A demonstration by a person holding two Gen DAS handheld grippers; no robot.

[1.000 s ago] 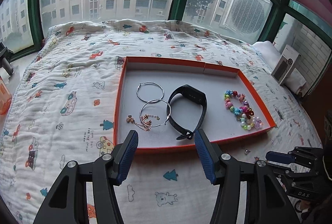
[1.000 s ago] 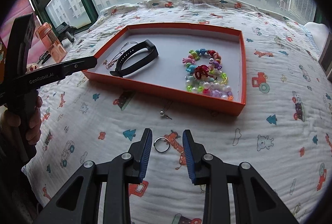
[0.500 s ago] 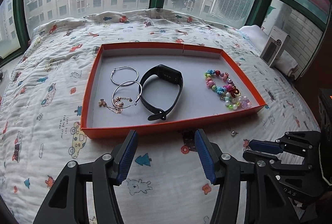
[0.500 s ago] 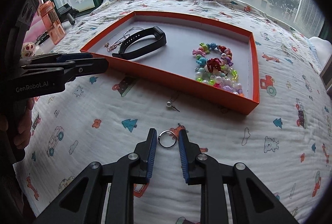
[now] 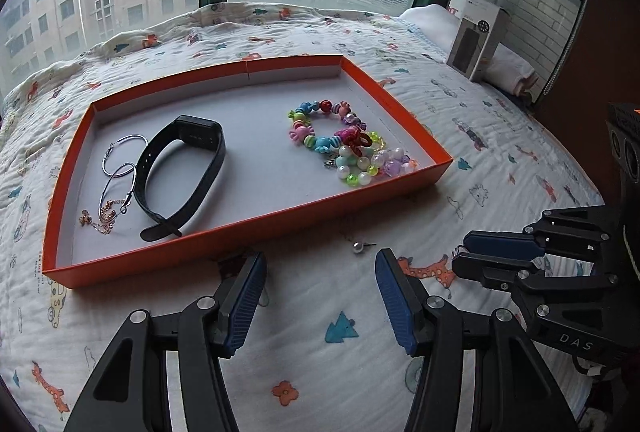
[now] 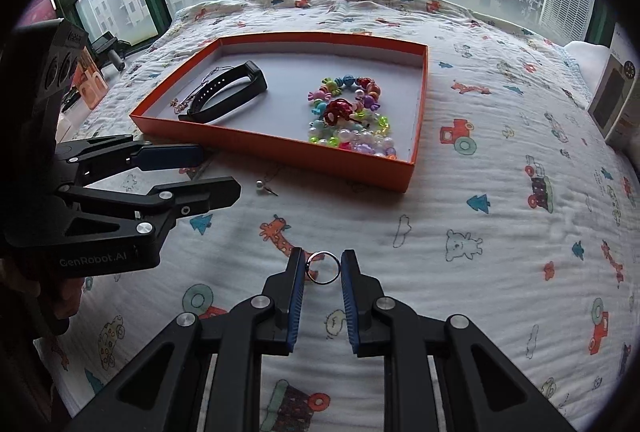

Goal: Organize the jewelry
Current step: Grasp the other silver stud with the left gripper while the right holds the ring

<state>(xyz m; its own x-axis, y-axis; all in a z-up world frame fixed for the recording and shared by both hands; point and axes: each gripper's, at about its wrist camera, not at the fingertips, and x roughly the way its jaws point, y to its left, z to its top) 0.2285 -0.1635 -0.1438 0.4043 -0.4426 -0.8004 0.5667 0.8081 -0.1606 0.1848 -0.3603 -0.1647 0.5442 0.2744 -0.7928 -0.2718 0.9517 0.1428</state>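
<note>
An orange tray [image 5: 248, 232] [image 6: 280, 156] lies on the bed. In it are a black wristband [image 5: 180, 172] [image 6: 228, 92], silver hoop earrings [image 5: 120, 160], a thin gold chain [image 5: 100, 216] and colourful bead bracelets [image 5: 348, 148] [image 6: 352, 112]. A pearl stud earring [image 5: 360, 246] [image 6: 264, 187] lies on the quilt just before the tray. My right gripper [image 6: 323, 266] is shut on a silver ring [image 6: 323, 267] at its fingertips, just above the quilt. It also shows in the left wrist view [image 5: 472, 254]. My left gripper [image 5: 320, 272] [image 6: 216, 172] is open and empty, near the stud.
A patterned quilt [image 6: 500, 232] covers the bed. A grey and white box [image 5: 476, 44] [image 6: 612, 100] stands at the far right by the pillow. Windows run behind the bed. An orange container [image 6: 90, 80] and small items sit at the left edge.
My right gripper has closed on the ring and holds it. My left gripper has swung to the right, toward the pearl stud, still open.
</note>
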